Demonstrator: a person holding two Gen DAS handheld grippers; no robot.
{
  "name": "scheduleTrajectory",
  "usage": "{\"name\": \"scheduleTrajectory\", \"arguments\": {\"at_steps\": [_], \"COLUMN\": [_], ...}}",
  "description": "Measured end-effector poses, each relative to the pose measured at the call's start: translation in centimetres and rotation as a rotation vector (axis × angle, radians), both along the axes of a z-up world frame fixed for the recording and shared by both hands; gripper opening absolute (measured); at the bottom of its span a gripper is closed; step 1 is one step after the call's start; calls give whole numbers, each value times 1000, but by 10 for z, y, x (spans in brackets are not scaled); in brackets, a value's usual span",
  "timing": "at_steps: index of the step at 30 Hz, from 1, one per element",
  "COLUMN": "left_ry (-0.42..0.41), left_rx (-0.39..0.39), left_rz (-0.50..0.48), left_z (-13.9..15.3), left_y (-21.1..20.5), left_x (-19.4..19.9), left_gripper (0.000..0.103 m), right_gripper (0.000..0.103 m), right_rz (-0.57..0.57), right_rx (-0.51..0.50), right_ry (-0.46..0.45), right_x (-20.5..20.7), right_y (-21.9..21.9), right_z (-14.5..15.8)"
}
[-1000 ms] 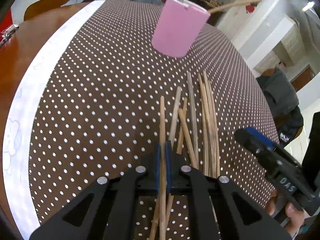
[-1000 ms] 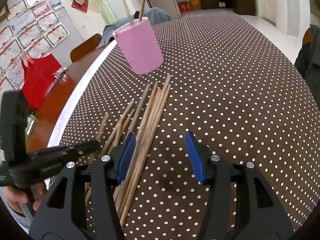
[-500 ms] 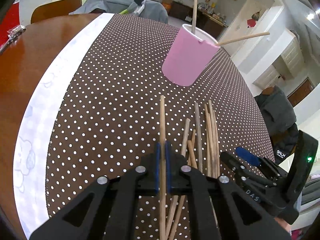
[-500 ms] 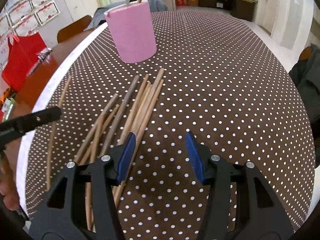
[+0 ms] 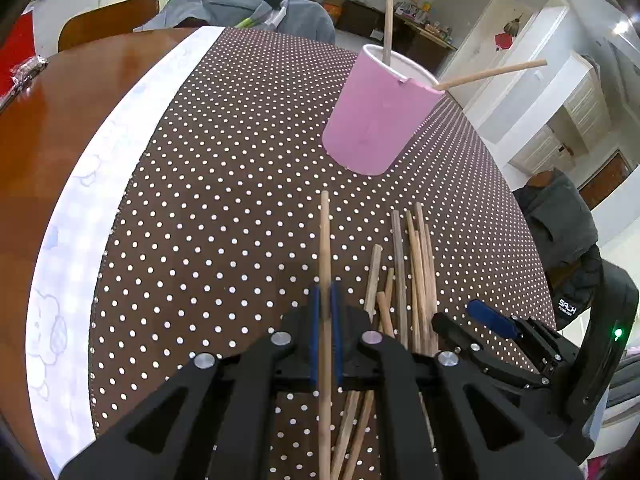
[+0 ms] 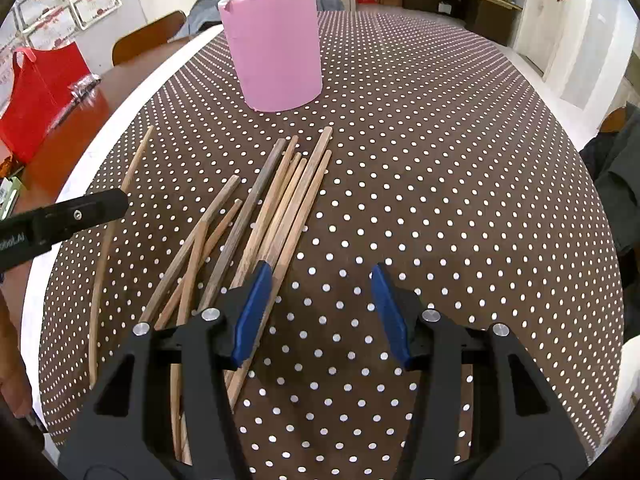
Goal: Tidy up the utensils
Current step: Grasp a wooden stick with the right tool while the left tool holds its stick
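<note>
Left wrist view, item one: my left gripper (image 5: 325, 312) is clenched on a single chopstick (image 5: 325, 240) running straight out past its fingertips, with the pink cup (image 5: 376, 116) ahead holding two sticks; white "SALH" lettering shows on dark clothing (image 5: 568, 307) far right. Item two: my right gripper (image 6: 320, 300) is released, nothing between its fingers, the loose chopstick pile (image 6: 276, 208) touching its left fingertip and bare dotted tablecloth (image 6: 440, 160) ahead and right.
</note>
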State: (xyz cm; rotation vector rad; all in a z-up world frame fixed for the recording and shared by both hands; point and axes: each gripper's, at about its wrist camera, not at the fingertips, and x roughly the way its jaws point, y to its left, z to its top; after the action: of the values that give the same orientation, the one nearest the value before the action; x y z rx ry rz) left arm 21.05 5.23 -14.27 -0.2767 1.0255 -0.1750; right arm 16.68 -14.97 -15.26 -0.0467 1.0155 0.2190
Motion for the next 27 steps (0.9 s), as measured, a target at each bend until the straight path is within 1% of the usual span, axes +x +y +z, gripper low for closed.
{"name": "scheduleTrajectory", "arguments": {"at_steps": [2, 6, 14, 15, 17, 20, 21, 22, 23, 26, 27], "left_ry": [1, 2, 5, 7, 7, 8, 9, 10, 11, 7, 5], "left_rx": [1, 9, 11, 10, 10, 12, 12, 12, 12, 11, 11], "left_rz": [-3, -13, -14, -18, -22, -24, -25, -25, -25, -29, -29], "left_z": [0, 1, 3, 3, 3, 4, 4, 4, 5, 7, 8], "left_y": [-1, -2, -3, -4, -5, -3, -2, -2, -2, -3, -4], "left_x": [-1, -2, 1, 1, 0, -3, -4, -3, -3, -3, -3], "left_gripper": [6, 6, 6, 6, 6, 6, 6, 6, 6, 6, 6], "right_gripper": [52, 52, 52, 53, 54, 52, 48, 38, 33, 29, 24], "right_rz": [12, 30, 24, 32, 41, 38, 46, 46, 47, 65, 71], "right_rx": [-28, -28, -41, -43, -83, -76, -78, -75, -72, -66, -59], "right_ry": [8, 30, 45, 54, 37, 26, 23, 27, 33, 52, 59], "right_x": [7, 16, 13, 13, 13, 14, 14, 15, 15, 12, 13], "right_y": [7, 11, 9, 14, 27, 30, 29, 29, 25, 19, 18], "right_z": [3, 5, 4, 1, -1, 0, 0, 2, 2, 2, 3]}}
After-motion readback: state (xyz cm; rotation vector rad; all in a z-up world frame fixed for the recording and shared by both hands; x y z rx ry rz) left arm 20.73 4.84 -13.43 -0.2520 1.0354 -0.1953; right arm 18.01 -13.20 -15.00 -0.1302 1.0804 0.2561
